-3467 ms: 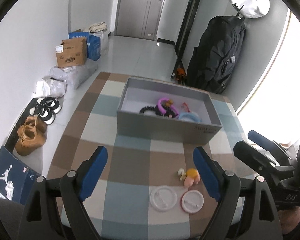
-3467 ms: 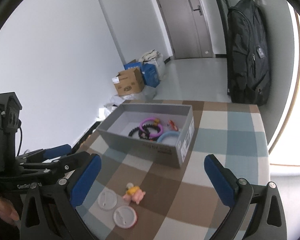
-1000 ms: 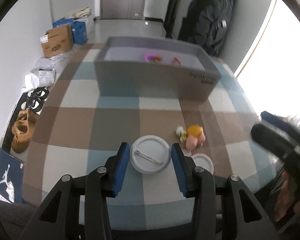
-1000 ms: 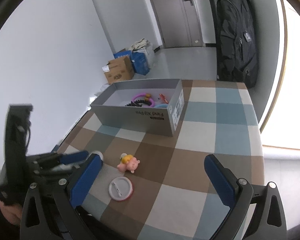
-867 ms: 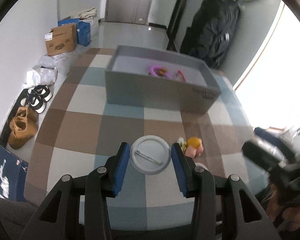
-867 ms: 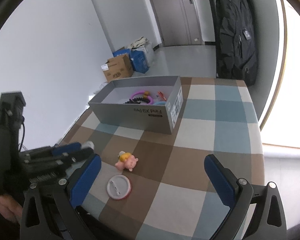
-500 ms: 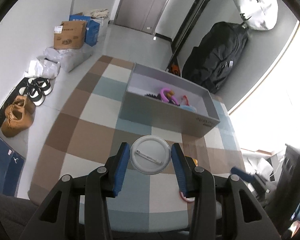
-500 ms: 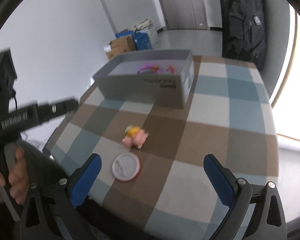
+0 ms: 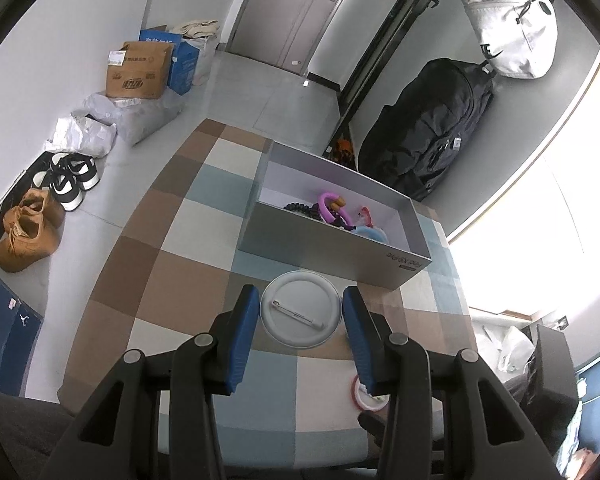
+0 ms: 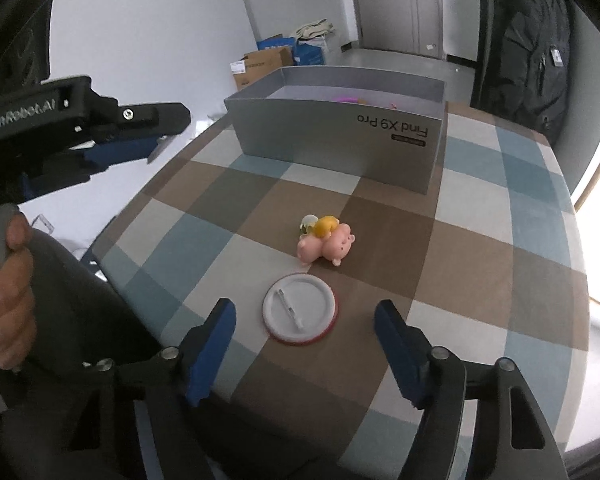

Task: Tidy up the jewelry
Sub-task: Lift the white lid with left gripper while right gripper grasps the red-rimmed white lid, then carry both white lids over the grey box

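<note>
- Round white pin badge (image 9: 300, 309), pin side up, clamped between the blue pads of the left gripper (image 9: 300, 320) and held above the checked brown-and-blue table (image 9: 155, 248); open grey cardboard box (image 9: 332, 236) beyond it, with a pink ring (image 9: 327, 205) and black beads (image 9: 300, 209) inside.
- Red-rimmed round white badge (image 10: 299, 309) flat on the table, between the closing jaws of the right gripper (image 10: 304, 326), untouched by either pad; pink pig toy (image 10: 327, 243) just behind it; person's left hand (image 10: 5, 296) on a handle at the left edge.
</note>
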Available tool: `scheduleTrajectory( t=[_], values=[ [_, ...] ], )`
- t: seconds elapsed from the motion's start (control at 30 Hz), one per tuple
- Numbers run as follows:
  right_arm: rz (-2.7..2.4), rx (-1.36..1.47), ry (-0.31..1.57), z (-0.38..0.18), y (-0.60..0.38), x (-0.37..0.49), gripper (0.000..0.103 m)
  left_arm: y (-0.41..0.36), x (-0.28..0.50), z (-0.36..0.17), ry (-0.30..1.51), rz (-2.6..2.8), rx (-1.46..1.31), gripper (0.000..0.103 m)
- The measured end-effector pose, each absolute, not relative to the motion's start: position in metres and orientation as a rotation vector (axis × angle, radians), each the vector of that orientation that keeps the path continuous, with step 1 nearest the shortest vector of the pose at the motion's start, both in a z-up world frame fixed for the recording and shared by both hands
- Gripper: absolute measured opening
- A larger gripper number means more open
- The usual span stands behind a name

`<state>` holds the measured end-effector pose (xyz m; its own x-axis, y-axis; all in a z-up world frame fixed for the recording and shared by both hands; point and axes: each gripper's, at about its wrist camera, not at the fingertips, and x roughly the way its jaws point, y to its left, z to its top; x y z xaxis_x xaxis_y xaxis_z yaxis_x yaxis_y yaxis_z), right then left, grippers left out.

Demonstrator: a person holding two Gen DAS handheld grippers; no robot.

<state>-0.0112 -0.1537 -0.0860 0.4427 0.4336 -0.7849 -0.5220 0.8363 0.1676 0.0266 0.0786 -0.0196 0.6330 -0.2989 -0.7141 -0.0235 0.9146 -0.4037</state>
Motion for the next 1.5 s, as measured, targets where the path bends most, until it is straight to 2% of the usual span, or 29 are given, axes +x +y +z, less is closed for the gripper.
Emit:
scheduleTrajectory(
  t=[0.03, 0.07, 0.23, 0.4, 0.97, 1.5],
  values=[
    [0.591, -0.113, 0.939, -0.086, -0.152, -0.011, 0.070, 0.080, 0.027, -0.020, 0.879, -0.163, -0.402, 0.037],
    [0.592, -0.130, 0.931, -0.086, -0.150, -0.013, 0.062, 0.080, 0.028, -0.020, 0.881, -0.164, -0.404, 0.037],
    [0.584, -0.224, 0.909, -0.088, -0.136, -0.017, 0.059, 0.084, 0.031, -0.022, 0.885, -0.163, -0.417, 0.037],
    [0.554, -0.249, 0.895, -0.089, -0.134, -0.015, 0.042, 0.084, 0.031, -0.022, 0.885, -0.161, -0.413, 0.037],
    [0.609, -0.142, 0.870, -0.072, -0.144, -0.010, 0.042, 0.076, 0.033, -0.025, 0.902, -0.154, -0.388, 0.038],
    [0.646, 0.039, 0.752, -0.016, -0.171, 0.011, 0.042, 0.069, 0.047, 0.005, 0.841, -0.177, -0.359, 0.037]
  ],
)
